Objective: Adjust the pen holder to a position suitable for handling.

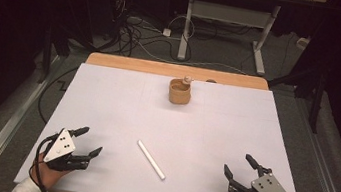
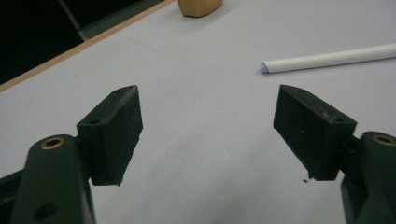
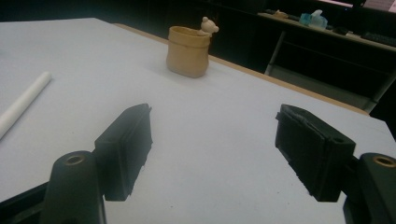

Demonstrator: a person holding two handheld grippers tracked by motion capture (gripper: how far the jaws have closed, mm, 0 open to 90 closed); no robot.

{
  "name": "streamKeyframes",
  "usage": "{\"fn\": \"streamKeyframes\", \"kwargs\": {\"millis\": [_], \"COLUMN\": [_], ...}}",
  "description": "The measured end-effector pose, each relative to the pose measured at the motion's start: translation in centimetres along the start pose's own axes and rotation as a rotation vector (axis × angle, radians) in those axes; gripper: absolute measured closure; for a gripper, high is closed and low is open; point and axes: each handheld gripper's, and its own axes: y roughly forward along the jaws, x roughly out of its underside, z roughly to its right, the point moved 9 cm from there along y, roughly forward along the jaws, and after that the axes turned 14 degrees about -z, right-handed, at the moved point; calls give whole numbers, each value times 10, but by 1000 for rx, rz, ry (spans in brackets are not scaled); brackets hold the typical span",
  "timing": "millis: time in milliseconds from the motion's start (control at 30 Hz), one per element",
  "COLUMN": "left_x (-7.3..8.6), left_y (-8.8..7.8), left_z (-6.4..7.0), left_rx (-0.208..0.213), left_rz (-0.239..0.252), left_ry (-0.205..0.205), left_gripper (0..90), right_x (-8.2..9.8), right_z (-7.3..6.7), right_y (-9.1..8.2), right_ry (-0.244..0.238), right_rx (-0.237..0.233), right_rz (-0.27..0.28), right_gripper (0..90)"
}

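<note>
A white stick (image 1: 151,159) lies slanted on the white table sheet (image 1: 120,114) near the front middle; its end (image 2: 327,59) is ahead and right of my left jaws. A tan cup with a small bear figure on its rim (image 1: 179,91) stands near the far edge, also seen as a cup (image 3: 188,50) ahead of my right jaws. My left gripper (image 1: 90,142) rests at the front left, open, nothing between its jaws. My right gripper (image 1: 238,166) sits at the front right, open and empty too. In both gripper views the black pads (image 2: 115,133) (image 3: 125,148) stand wide apart over bare sheet.
A wooden table edge (image 1: 177,70) runs behind the sheet. Beyond it are a white desk frame (image 1: 228,28) and cables on the floor (image 1: 132,32). Metal rails flank the table on both sides. Dark surroundings close in left and right.
</note>
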Motion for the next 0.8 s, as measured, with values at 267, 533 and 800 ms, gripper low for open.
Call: {"fn": "streamKeyframes", "kwargs": {"millis": [267,533,800], "left_x": [2,2,-2], "left_y": [4,5,11], "left_z": [1,-4,-9], "left_rx": [-5,-33,-20], "left_rz": [-21,-31,-54], "left_ry": [4,8,-21], "left_gripper": [238,296,429], "right_x": [5,5,3], "right_z": [2,1,3], "right_y": [4,12,23], "right_ry": [-17,-34,-44], "right_rx": [10,14,-19], "right_rz": [-23,-39,-58], "right_gripper": [298,380,533]}}
